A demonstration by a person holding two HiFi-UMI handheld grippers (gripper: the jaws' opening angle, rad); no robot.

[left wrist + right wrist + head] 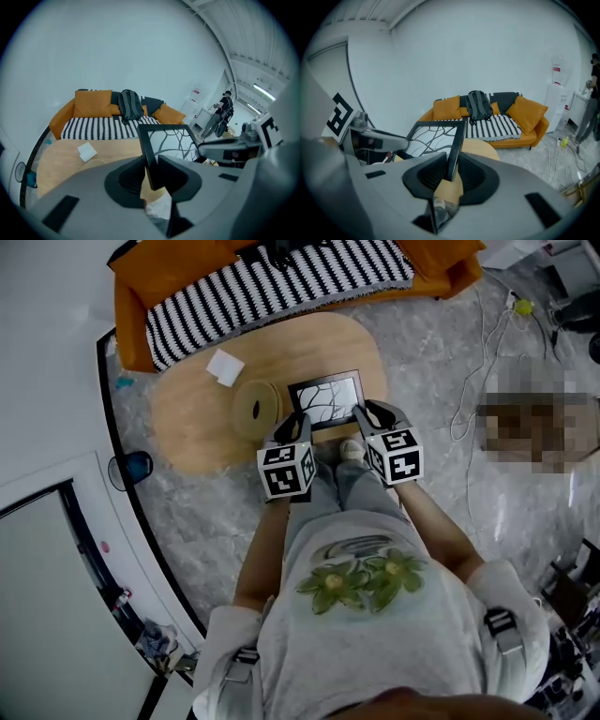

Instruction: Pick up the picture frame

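A black picture frame [326,399] with a branch print hangs above the near edge of the oval wooden table [197,423], held from both sides. My left gripper [298,421] is shut on its left edge, and my right gripper [371,414] is shut on its right edge. In the left gripper view the frame's black edge [149,154] runs straight between the jaws. In the right gripper view the frame [453,152] stands the same way between the jaws, with the left gripper [370,140] beyond it.
A round tape roll [255,409] and a white paper square [225,367] lie on the table left of the frame. An orange sofa [272,277] with a striped cover stands behind the table. Cables [473,381] trail over the grey floor at right. The person's feet [349,450] are below the frame.
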